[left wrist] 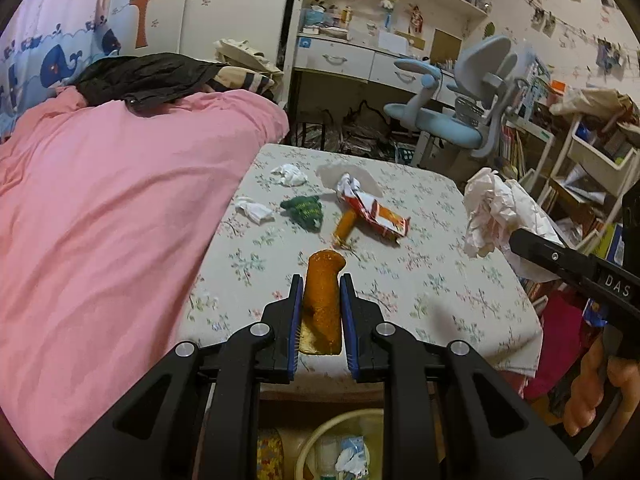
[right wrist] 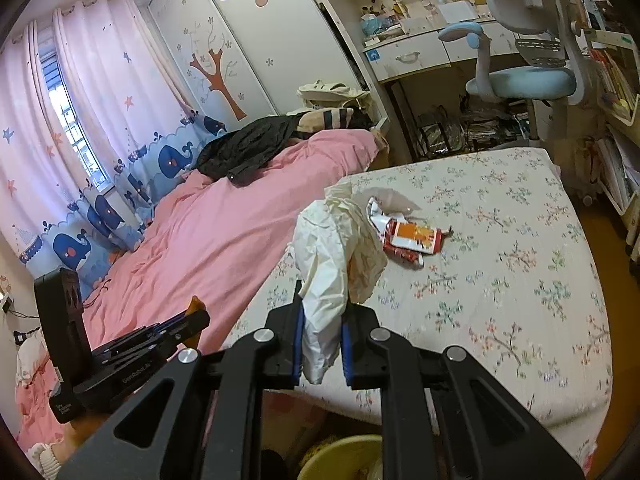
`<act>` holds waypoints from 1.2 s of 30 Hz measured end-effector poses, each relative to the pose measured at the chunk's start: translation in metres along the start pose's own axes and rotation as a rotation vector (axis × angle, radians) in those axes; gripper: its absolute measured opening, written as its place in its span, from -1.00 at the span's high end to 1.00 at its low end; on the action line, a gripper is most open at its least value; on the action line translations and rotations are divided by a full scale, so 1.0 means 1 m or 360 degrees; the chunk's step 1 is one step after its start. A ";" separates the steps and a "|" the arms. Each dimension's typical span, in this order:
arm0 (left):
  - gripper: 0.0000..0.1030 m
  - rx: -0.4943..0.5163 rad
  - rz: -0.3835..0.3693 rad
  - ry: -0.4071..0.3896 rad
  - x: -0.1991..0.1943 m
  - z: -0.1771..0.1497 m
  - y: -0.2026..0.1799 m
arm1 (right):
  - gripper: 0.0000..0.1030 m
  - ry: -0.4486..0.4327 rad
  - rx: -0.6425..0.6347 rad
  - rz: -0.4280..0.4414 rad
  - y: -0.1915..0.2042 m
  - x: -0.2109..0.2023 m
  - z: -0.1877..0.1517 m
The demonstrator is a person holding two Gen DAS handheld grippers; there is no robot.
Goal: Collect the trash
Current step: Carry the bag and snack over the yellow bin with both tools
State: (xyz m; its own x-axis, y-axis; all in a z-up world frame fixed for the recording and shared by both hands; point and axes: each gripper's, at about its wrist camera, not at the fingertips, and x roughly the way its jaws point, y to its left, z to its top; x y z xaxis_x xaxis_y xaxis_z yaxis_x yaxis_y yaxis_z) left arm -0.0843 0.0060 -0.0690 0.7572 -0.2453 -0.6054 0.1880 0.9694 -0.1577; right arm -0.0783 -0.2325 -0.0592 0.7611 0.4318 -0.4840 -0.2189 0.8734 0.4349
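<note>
You are partway through: on the bed (left wrist: pixel 460 280), the floral sheet carries a red wrapper (left wrist: pixel 380 216), an orange tube (left wrist: pixel 346 224) just beside it, a green knitted piece (left wrist: pixel 303 210) and two tissue wads (left wrist: pixel 289 175) near the pink quilt (left wrist: pixel 100 220), none of them collected yet. Below the bed edge the bin (left wrist: pixel 320 436) shows at least one white and blue scrap inside, so some trash looks to be in already, though how much I cannot tell. Your right gripper (right wrist: pixel 321 344) points forward and somewhat down over the near edge of the bed, its fingers (right wrist: pixel 298 336) clenched on a crumpled paper (right wrist: pixel 336 248) that stands up from them, clear of the sheet. Your left gripper (left wrist: pixel 319 320) tilts down a little more steeply, its fingers (left wrist: pixel 295 320) clenched on an orange wrapper (left wrist: pixel 323 300) lifted off the bed. Both loads hang near the bin, which sits low in both views, so dropping them is likely the next step, then the pieces left on the sheet.
</note>
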 end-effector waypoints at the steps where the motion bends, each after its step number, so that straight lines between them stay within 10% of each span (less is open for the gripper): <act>1: 0.66 0.0005 -0.0001 0.0002 -0.001 -0.003 -0.002 | 0.67 0.0006 -0.0002 -0.0001 0.001 -0.002 -0.003; 36: 0.66 0.0120 -0.0069 0.0143 -0.027 -0.075 -0.039 | 0.47 0.0640 0.0075 -0.0104 0.009 -0.003 -0.152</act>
State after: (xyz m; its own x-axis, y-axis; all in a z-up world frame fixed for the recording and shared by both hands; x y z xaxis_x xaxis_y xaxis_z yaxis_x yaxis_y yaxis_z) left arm -0.1584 -0.0257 -0.1049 0.6887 -0.2834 -0.6674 0.2685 0.9547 -0.1283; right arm -0.1752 -0.1919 -0.1694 0.4714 0.4372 -0.7659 -0.1427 0.8948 0.4230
